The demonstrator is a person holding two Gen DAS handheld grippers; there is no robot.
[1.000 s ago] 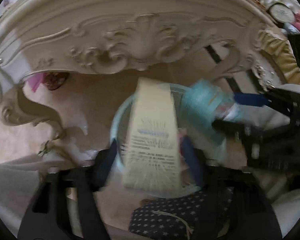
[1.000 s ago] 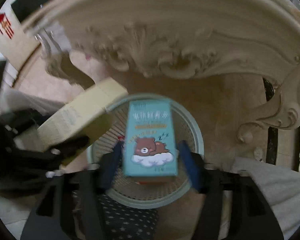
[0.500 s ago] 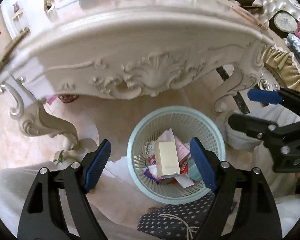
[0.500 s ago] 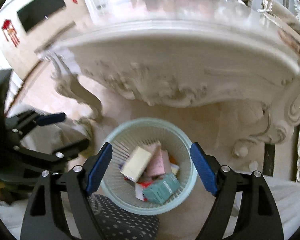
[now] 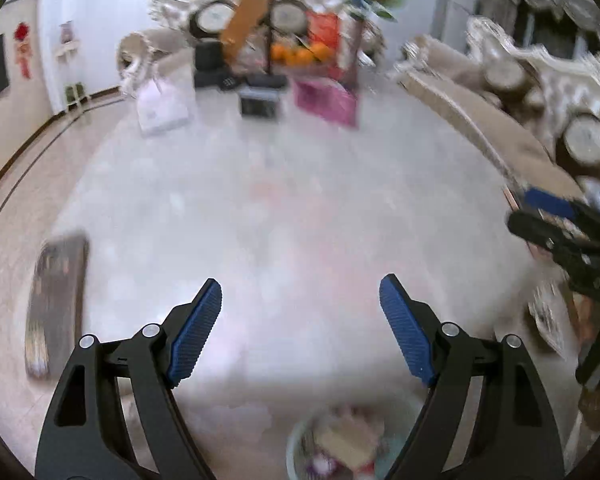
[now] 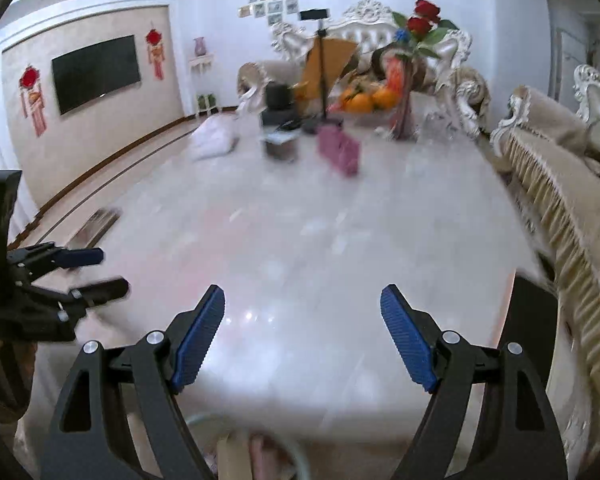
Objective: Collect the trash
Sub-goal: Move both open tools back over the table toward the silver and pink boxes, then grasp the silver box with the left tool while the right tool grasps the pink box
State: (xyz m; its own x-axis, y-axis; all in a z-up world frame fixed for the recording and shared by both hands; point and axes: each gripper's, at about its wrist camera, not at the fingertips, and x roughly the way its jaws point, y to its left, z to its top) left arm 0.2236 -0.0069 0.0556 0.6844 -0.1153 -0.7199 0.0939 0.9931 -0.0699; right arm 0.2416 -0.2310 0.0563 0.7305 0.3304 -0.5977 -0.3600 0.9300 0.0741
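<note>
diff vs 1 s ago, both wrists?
Both boxes were let go: the cream box left the left gripper, the teal bear box left the right gripper, and both dropped into the basket. Jaws have just been opening and are now empty. Both views swung up from the basket to the tabletop. The basket stayed under the table edge.

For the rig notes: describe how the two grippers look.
Left gripper and right gripper match: black angular plastic fingers with cut-out slots, silver pivot screws, and ribbed blue pads on the inner faces. No cables, markings or sleeves show.
</note>
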